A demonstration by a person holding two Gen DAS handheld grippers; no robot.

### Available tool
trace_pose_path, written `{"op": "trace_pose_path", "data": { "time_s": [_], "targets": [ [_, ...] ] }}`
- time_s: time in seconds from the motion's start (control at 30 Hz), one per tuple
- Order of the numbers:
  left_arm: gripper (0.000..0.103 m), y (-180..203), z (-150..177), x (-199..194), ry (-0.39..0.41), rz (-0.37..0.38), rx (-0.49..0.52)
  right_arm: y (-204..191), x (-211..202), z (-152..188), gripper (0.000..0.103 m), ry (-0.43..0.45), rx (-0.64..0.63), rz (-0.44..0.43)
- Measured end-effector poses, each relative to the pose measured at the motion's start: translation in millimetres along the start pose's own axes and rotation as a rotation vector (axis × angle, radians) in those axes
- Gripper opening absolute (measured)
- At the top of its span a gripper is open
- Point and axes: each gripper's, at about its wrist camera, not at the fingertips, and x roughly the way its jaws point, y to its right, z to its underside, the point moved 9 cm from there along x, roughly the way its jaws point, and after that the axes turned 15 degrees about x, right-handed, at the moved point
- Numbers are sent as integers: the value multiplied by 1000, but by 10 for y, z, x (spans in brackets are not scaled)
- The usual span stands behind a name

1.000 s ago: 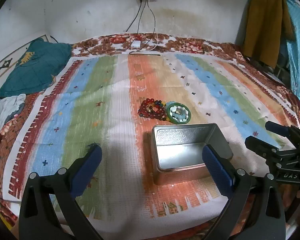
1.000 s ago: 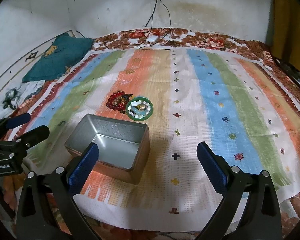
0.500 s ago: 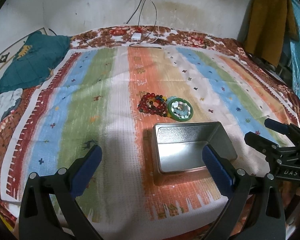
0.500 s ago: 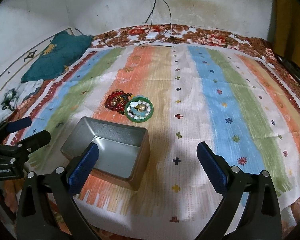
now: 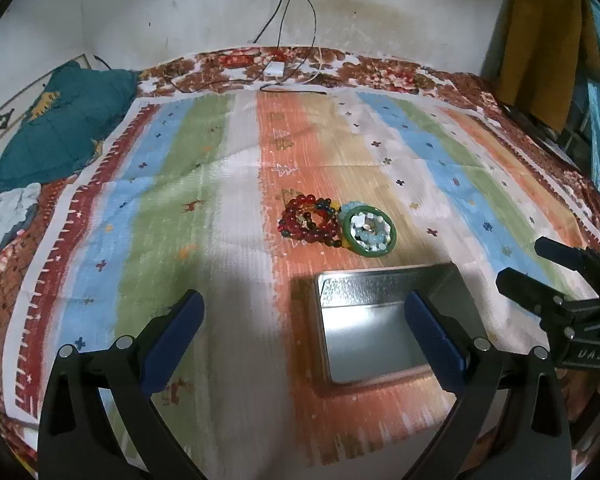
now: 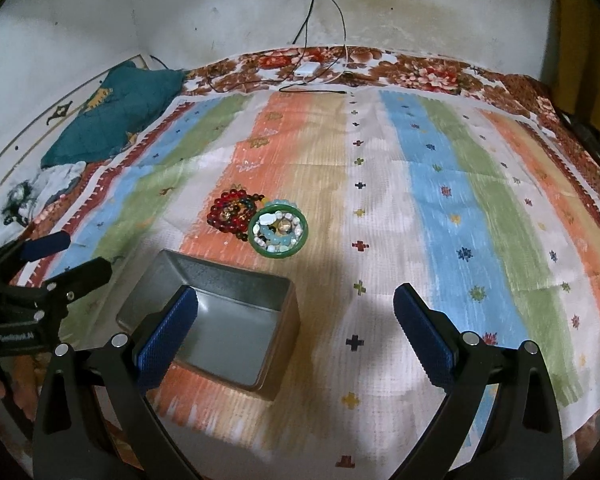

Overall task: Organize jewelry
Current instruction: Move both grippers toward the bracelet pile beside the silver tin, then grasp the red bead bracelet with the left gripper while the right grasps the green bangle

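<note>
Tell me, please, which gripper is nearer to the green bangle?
Neither clearly: both hang open short of the green bangle, the metal tin between. The left gripper stands down-left of it, the right gripper slightly right.

cloth [image 5: 220,208]: striped orange, blue, green, white
bangle [image 5: 370,232]: green
beads [image 5: 308,222]: dark red
tin [image 5: 380,328]: silver
</note>
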Motion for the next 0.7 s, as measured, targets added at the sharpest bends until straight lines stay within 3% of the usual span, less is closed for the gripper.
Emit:
{"op": "trace_pose_path", "data": {
  "time_s": [0.47, 0.7],
  "targets": [
    [98, -130, -160, 285, -52, 48, -58, -43, 300, -168, 100, -70, 3, -21],
    [97, -211, -264, 417, -66, 38, -65, -55, 398, -283, 99, -68, -15, 0]
  ]
}}
